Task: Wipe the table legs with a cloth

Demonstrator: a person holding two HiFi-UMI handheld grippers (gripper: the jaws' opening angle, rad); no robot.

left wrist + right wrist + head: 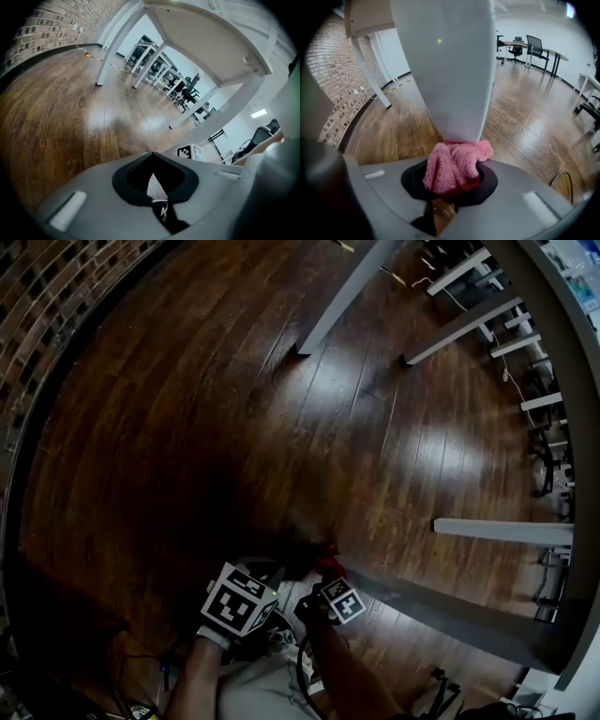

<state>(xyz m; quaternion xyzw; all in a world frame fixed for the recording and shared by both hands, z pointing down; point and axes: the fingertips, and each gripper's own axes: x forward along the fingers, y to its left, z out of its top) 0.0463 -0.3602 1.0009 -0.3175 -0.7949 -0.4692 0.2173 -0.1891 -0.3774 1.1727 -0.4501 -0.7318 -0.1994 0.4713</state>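
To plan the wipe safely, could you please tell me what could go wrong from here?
The fluffy pink cloth is bunched in the jaws and only its tip touches the white table leg, so it may wipe little or work loose. The dark wooden floor looks close, so the jaws might scrape it.

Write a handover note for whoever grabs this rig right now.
Right gripper: shut on the pink cloth, which is pressed against the near table leg, low down by the floor.
Left gripper: fingers together, empty, close beside the right one.
Done: cloth gripped and on the leg; how much is wiped can't be told.
Left: wipe along this leg, then the other legs.
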